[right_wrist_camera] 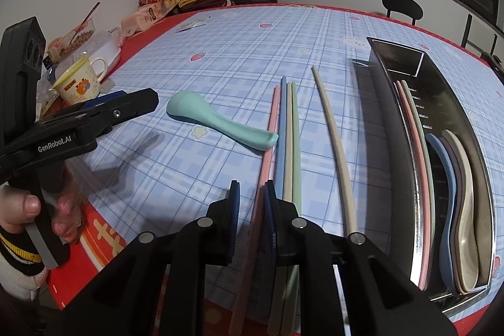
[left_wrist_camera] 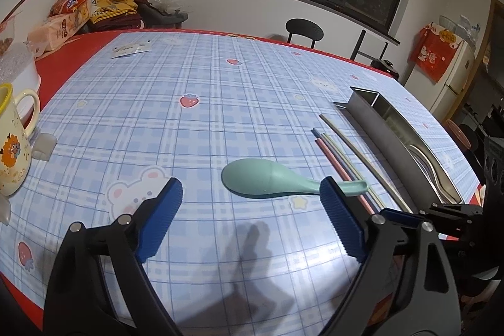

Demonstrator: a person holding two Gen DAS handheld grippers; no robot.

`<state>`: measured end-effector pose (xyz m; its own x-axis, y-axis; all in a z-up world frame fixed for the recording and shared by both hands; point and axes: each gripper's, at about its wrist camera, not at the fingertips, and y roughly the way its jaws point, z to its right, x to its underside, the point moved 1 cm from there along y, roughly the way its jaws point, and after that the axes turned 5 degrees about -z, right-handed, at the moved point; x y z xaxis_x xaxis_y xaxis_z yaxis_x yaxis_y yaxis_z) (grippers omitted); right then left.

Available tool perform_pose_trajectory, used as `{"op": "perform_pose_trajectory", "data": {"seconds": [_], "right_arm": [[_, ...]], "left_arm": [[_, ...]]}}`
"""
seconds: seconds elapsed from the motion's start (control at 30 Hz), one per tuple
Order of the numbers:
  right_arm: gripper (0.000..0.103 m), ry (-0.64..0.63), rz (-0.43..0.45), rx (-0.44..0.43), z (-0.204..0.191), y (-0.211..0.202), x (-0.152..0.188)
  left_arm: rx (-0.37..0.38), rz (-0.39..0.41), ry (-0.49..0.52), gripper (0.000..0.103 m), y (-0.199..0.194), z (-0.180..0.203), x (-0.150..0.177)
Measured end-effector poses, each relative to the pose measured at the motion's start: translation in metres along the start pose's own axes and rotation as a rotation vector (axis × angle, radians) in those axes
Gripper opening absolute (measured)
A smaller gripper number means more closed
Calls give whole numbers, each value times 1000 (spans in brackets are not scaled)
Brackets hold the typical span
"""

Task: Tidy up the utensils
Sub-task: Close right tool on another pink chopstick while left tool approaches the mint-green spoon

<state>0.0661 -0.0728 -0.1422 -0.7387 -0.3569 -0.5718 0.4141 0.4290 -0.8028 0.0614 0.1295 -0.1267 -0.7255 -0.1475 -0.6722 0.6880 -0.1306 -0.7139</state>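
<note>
Straddling the pink chopstick [right_wrist_camera: 273, 106] with narrowed jaws, the right gripper [right_wrist_camera: 252, 194] shows no clear pinch. The left gripper [left_wrist_camera: 252, 194] spreads wide before the teal spoon [left_wrist_camera: 267, 178]. Farther right, the steel tray [right_wrist_camera: 466, 128] holds more utensils.

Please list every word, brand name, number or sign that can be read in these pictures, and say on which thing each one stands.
"GenRobot.AI": white letters on the side of the left gripper, seen from the right wrist view.
Snack bags: print too blurred to read.
Mug: small print, unreadable.
Red hanging cloth: yellow signs, unreadable.
Red table edge: a yellow character, cut off, unreadable.
</note>
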Motion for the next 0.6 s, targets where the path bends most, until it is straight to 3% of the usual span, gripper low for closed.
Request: {"op": "perform_pose_trajectory", "data": {"seconds": [0.1, 0.17, 0.6], "right_arm": [[14, -1, -7, 18, -1, 3, 1], [8, 11, -1, 42, 1, 3, 0], [7, 44, 2, 21, 10, 4, -1]], "left_arm": [[2, 3, 10, 84, 0, 2, 1], [5, -1, 6, 82, 0, 2, 2], [13, -42, -3, 75, 8, -2, 0]]}}
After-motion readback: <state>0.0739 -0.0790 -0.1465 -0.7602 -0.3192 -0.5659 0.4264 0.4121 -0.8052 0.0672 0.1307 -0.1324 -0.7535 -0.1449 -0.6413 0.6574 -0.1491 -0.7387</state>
